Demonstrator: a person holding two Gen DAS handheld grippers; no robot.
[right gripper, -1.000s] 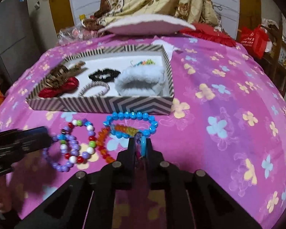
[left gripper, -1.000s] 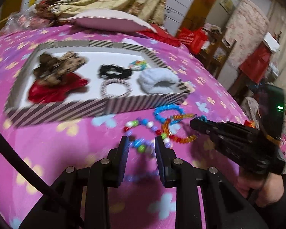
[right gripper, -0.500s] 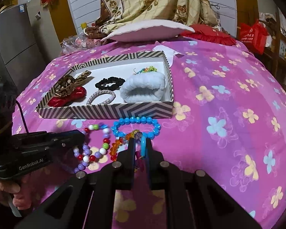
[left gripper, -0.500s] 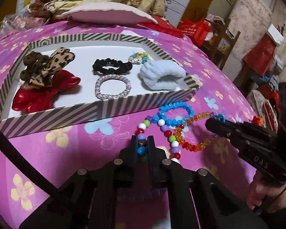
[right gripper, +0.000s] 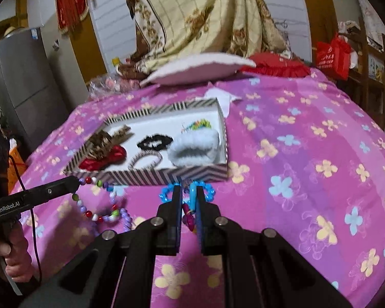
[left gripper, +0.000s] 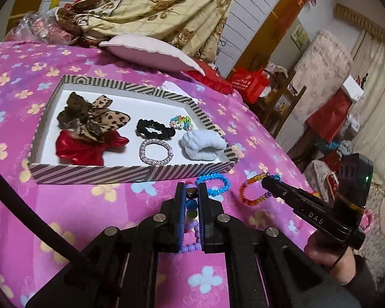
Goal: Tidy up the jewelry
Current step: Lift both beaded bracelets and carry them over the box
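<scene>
My left gripper (left gripper: 191, 188) is shut on a multicoloured bead bracelet (right gripper: 100, 206), lifted above the pink cloth; the bracelet hangs from it in the right wrist view. My right gripper (right gripper: 188, 190) is shut on an orange bead bracelet (left gripper: 251, 190) with a blue clasp and holds it raised. A blue bead bracelet (left gripper: 214, 183) lies on the cloth in front of the striped box (left gripper: 131, 173). The box holds hair ties, a bow, a sparkly bracelet (left gripper: 155, 151) and a fluffy white band (left gripper: 202, 146).
A flowered pink cloth (right gripper: 308, 154) covers the table. A pink pillow (left gripper: 151, 54) and red cushion lie behind the box. Shelves, red bags and clutter stand off the table's right side. A grey fridge (right gripper: 25, 82) stands at the left.
My left gripper closed on the multicoloured bracelet and lifted it. My right gripper lifted the orange bracelet off the cloth, away from the blue one. Both rose.
</scene>
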